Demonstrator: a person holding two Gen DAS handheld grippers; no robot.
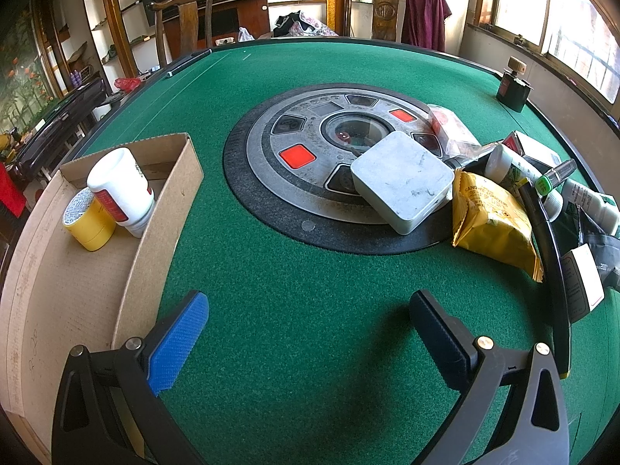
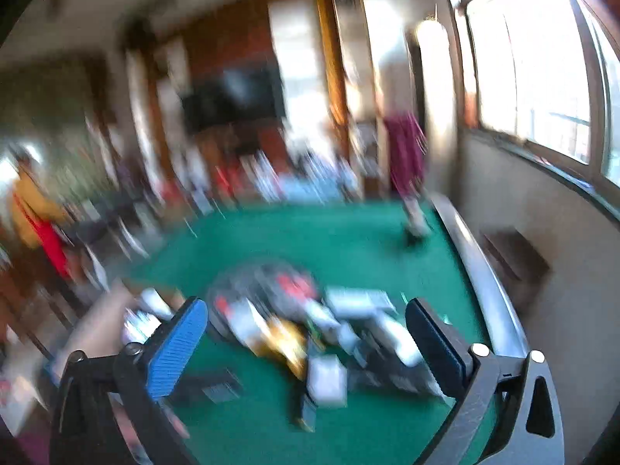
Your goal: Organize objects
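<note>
In the left wrist view a cardboard box (image 1: 162, 209) lies at the left of the green table (image 1: 294, 294). It holds a white bottle with a red label (image 1: 120, 190) and a yellow tape roll (image 1: 87, 219). At the right lies a heap: a grey square case (image 1: 403, 180), a yellow snack bag (image 1: 494, 223), white bottles (image 1: 507, 164) and small packages. My left gripper (image 1: 308, 333) is open above bare felt, holding nothing. The right wrist view is badly blurred. There my right gripper (image 2: 306, 329) is open and empty, high above the heap (image 2: 329, 345).
A round grey panel with red buttons (image 1: 321, 147) fills the table's middle. A dark bottle with a cork top (image 1: 513, 87) stands at the far right corner. Wooden chairs (image 1: 186, 19) stand behind the far edge, one with purple cloth (image 1: 424, 15). Windows line the right wall.
</note>
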